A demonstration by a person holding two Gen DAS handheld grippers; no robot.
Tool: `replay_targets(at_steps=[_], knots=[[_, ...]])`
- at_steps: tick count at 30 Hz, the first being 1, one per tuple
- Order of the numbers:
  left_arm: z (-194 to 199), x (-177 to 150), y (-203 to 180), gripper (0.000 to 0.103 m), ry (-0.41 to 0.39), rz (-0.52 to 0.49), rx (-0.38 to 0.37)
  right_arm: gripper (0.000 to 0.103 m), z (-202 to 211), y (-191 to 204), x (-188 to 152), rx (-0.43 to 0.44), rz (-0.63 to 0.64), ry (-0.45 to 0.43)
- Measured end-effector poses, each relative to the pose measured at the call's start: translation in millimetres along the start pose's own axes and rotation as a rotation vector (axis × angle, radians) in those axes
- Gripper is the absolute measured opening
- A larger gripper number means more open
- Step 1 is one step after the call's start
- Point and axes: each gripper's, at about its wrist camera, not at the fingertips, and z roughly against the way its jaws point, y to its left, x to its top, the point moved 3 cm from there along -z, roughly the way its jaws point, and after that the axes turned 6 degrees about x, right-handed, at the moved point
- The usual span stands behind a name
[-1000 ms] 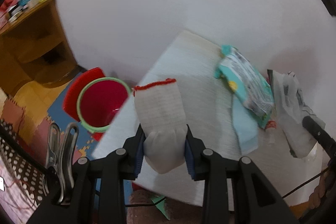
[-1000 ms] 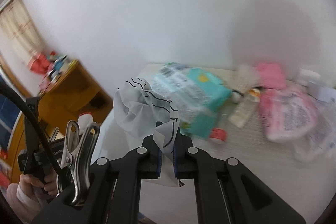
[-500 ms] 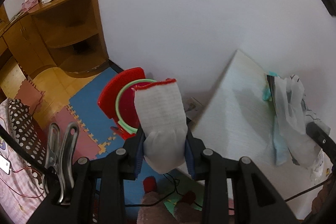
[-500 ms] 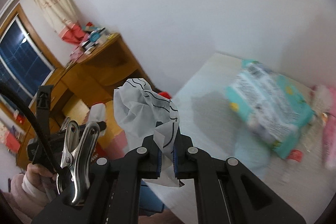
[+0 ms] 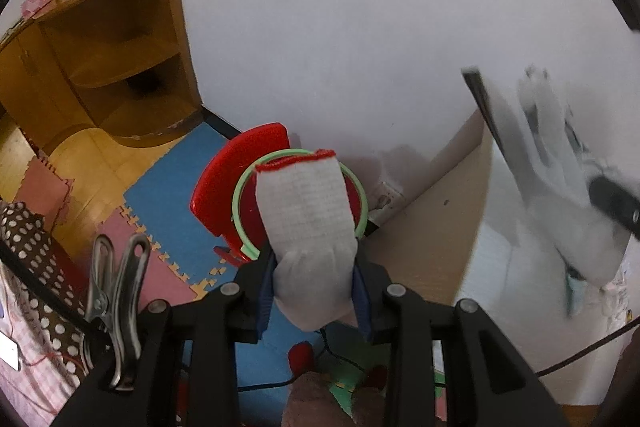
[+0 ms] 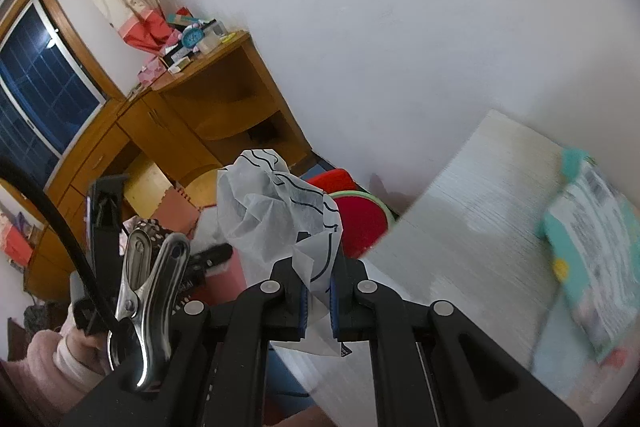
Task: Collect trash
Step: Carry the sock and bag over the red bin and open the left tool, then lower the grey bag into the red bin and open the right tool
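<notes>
Both grippers have swung away from the table since the earlier frames, so the red bin now sits in line behind the glove instead of off to one side. The left gripper (image 5: 314, 289) is partly closed, its blue pads clamped on the finger end of a white glove (image 5: 306, 223) with a red cuff. Behind the glove stands the red bin (image 5: 348, 195) with a green rim and its red lid tipped back, on blue and pink foam mats (image 5: 172, 203). The right gripper (image 6: 318, 301) is nearly closed, pinching a crumpled white wrapper (image 6: 276, 211) with black wavy lines. Beyond it lie the bin and the white table (image 6: 460, 227), where a teal packet (image 6: 588, 235) lies.
</notes>
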Motion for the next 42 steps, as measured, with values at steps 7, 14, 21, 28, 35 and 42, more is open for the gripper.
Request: replay_targets(at_steps=[7, 14, 21, 28, 35, 42], knots=[[-48.8, 11.3, 10.8, 0.035, 0.017, -0.013, -0.048, 0.009, -52.8, 5.5, 19.6, -0.014, -0.014, 0.035], [-108.5, 20.5, 14.0, 0.035, 0.034, -0.01, -0.069, 0.009, -103.8, -7.2, 33.4, -0.069, -0.015, 0.086], [-167.0, 25.7, 16.4, 0.034, 0.098, 0.0, -0.096, 0.009, -148.1, -32.5, 34.7, -0.112, -0.058, 0.161], [-209.7, 30.3, 7.0, 0.038, 0.148, -0.024, -0.101, 0.009, -174.8, -48.9, 37.0, -0.13, -0.093, 0.202], [-239.8, 38.1, 5.7, 0.057, 0.199, -0.016, -0.059, 0.009, -187.1, -57.7, 41.8, -0.147, -0.115, 0.222], [-242.2, 40.2, 13.6, 0.059, 0.208, 0.001, -0.036, 0.009, -199.3, -63.8, 43.6, -0.149, -0.133, 0.24]])
